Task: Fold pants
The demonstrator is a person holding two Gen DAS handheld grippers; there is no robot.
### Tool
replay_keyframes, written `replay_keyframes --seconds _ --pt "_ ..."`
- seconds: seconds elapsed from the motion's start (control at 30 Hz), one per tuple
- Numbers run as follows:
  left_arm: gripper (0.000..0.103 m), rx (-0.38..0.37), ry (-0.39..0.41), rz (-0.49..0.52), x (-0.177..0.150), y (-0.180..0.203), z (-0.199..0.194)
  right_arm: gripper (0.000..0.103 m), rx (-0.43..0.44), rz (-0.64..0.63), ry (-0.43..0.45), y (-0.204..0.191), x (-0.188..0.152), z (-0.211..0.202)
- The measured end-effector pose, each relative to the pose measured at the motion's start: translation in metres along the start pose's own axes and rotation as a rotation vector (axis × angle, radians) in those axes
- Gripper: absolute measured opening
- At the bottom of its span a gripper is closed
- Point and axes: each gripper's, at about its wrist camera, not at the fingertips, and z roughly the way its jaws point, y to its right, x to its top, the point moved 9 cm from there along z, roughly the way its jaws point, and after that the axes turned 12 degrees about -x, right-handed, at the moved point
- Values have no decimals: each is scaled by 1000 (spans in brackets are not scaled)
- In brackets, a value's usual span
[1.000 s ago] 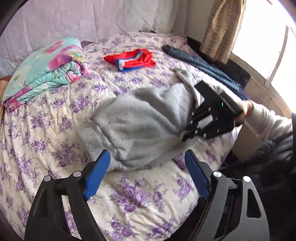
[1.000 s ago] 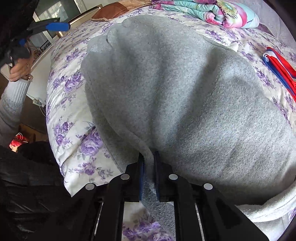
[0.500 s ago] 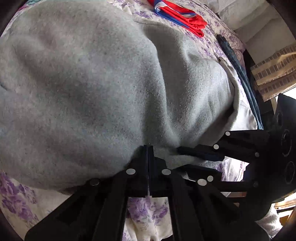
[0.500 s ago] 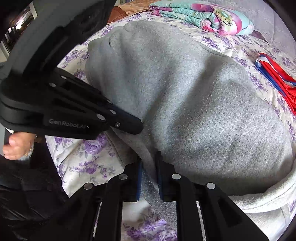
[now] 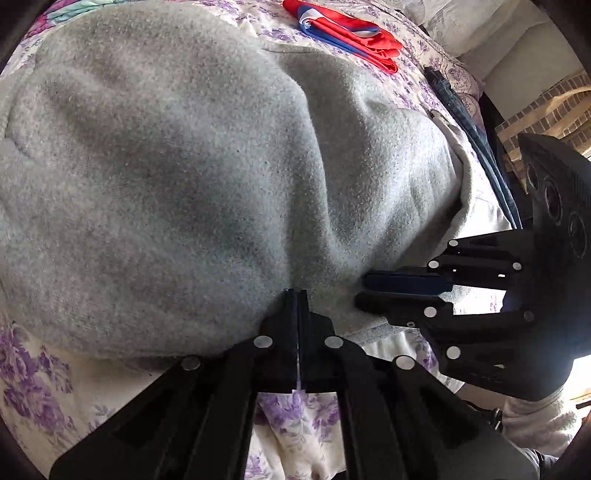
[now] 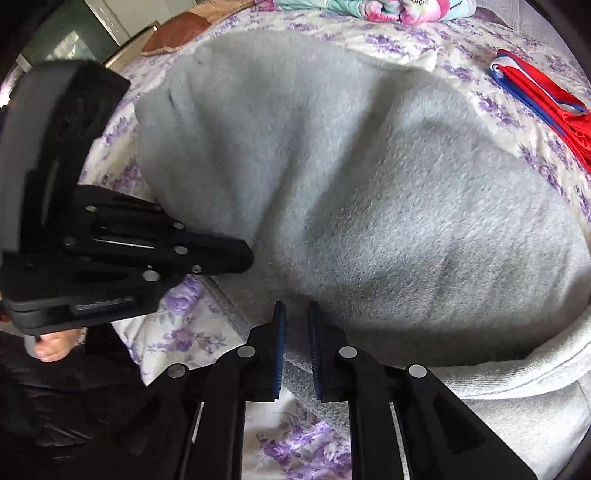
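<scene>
The grey fleece pants (image 5: 207,177) lie bunched on the flowered bed and fill both views (image 6: 369,192). My left gripper (image 5: 297,295) is shut on the near edge of the pants. It also shows in the right wrist view (image 6: 236,258) at the left. My right gripper (image 6: 296,314) has its jaws a little apart with the pants' edge lying between them. It shows in the left wrist view (image 5: 369,286) just right of the left gripper, at the same edge.
A red and blue folded garment (image 5: 347,33) lies on the far side of the bed (image 6: 535,92). A dark blue garment (image 5: 469,122) lies along the right bed edge. A folded floral quilt (image 6: 373,7) sits at the far end. The bedsheet (image 5: 33,387) is white with purple flowers.
My left gripper came down from above the bed, closed on the near edge of the pants and stays shut there. My right gripper's jaws have parted slightly around the pants' edge.
</scene>
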Motion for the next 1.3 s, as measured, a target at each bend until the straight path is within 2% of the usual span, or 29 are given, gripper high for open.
replay_keyframes --seconds 0.07,0.13,0.2,0.23,0.27,0.3,0.33,0.4,0.47,0.57,0.7,0.77,0.87,0.9,0.97,1.0,1.03,1.13,1.23,1.3 --pt "1 -6 -4 -2 0 0 -1 12 0 16 -22 1 3 0" --pt "1 -6 -8 -3 0 -1 -1 13 38 45 -56 4 6 -3" --pt "1 1 -10 5 -1 -1 -1 13 94 105 -91 20 14 -15" --pt "1 3 -11 8 0 0 -1 17 82 138 -72 38 23 -25" --pt "1 7 -11 11 0 0 -1 25 38 182 -49 64 35 -35" --pt "1 10 -12 11 0 0 -1 51 -26 237 -39 97 46 -43" --pt "1 14 -14 11 0 1 -1 66 -108 304 -35 135 56 -49" --pt "1 30 -18 14 1 3 1 66 -290 418 -83 216 66 -52" --pt "1 50 -19 22 2 5 2 66 -422 533 -204 288 57 -44" --pt "1 74 -17 35 3 7 3 66 -472 683 -368 355 34 -25" --pt "1 66 -21 34 3 6 3 66 -465 767 -464 376 21 -3" --pt "1 61 -28 35 3 6 3 66 -491 755 -520 376 17 9" --pt "1 70 -32 43 4 7 4 73 -564 687 -574 370 10 20" --pt "1 73 -32 45 4 7 4 72 -587 662 -563 366 11 19" --pt "1 75 -29 47 4 7 4 43 -622 614 -529 357 10 9" --pt "1 74 -28 46 3 7 4 22 -613 616 -509 352 7 1" --pt "1 72 -29 45 4 6 4 11 -571 644 -472 346 4 -8" --pt "1 67 -34 39 4 6 4 11 -571 651 -319 336 1 -51" --pt "1 57 -44 32 5 5 4 10 -511 713 -130 323 -17 -108" --pt "1 55 -51 35 6 6 4 10 -468 772 -3 332 -35 -144"
